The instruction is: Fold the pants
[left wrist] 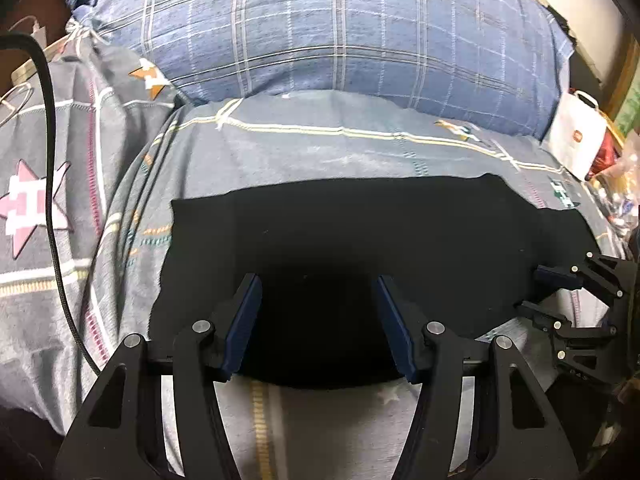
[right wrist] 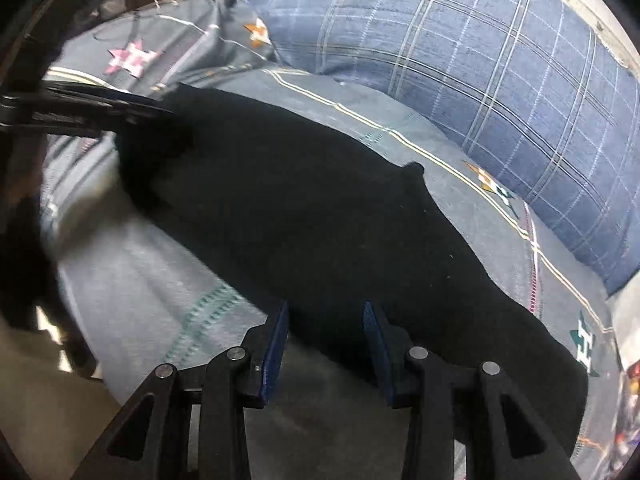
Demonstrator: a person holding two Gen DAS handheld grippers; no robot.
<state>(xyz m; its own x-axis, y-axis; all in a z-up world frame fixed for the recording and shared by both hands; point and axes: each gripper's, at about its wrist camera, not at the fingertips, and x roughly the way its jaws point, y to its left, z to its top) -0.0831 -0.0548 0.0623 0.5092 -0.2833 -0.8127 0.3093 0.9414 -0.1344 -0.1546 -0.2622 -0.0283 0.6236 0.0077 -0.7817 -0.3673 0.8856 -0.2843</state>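
Observation:
Black pants (left wrist: 360, 248) lie flat on a grey patterned bedsheet (left wrist: 304, 152). In the right wrist view the pants (right wrist: 304, 216) run from upper left to lower right. My left gripper (left wrist: 318, 280) is open, its blue-padded fingers over the near edge of the pants with nothing between them. My right gripper (right wrist: 325, 308) is open too, its tips at the near edge of the pants. The right gripper also shows at the right of the left wrist view (left wrist: 532, 286), open at the pants' right end. The left gripper shows blurred at the left of the right wrist view (right wrist: 160, 108).
A blue plaid pillow (left wrist: 340, 28) lies behind the pants, also in the right wrist view (right wrist: 480, 64). A black cable (left wrist: 50, 184) hangs over the sheet at left. A white bag (left wrist: 576, 136) and clutter sit at the right.

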